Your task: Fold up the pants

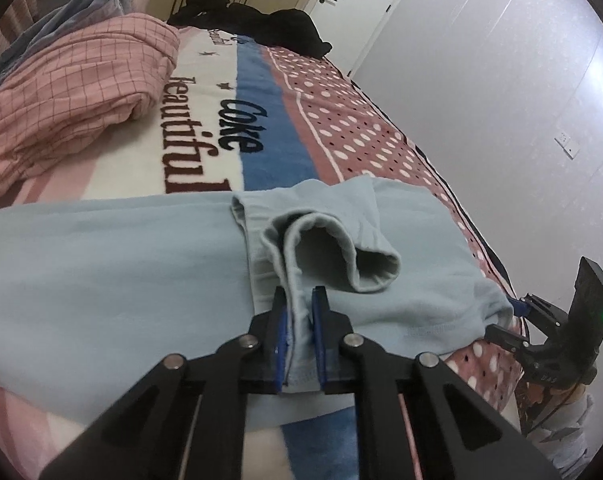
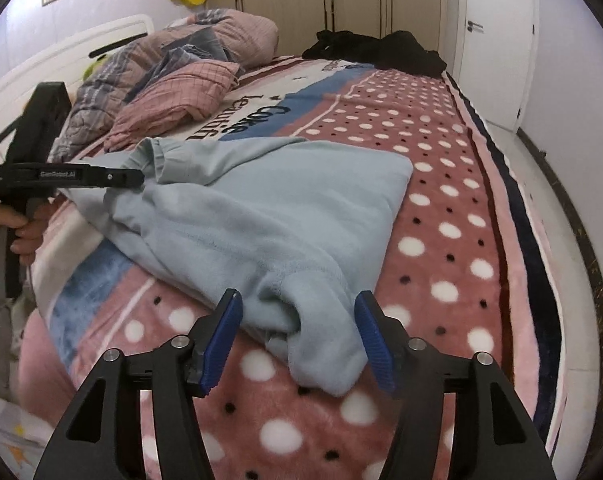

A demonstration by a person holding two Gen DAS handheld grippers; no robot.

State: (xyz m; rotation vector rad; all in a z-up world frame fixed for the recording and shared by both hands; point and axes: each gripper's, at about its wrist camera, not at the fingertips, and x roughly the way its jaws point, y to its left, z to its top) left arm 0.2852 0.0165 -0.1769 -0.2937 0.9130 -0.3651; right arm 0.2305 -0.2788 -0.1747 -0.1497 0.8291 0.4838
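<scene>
Light blue pants [image 1: 101, 248] lie folded across the bed; they also show in the right wrist view [image 2: 269, 208]. My left gripper [image 1: 300, 300] is shut on a bunched edge of the pants, by an open leg cuff [image 1: 365, 264]. In the right wrist view the left gripper [image 2: 137, 178] pinches the far left end of the pants. My right gripper [image 2: 297, 312] is open, its blue pads on either side of the near corner of the pants, not closed on it. It also shows at the right of the left wrist view [image 1: 513, 320].
The bed blanket [image 2: 441, 216] is pink with white dots and a blue and white band. A pink checked quilt [image 1: 69, 96] and pillows [image 2: 189, 44] lie at the head. Black clothes [image 2: 381, 50] lie at the far edge. The bed's right edge [image 2: 541, 280] drops to the floor.
</scene>
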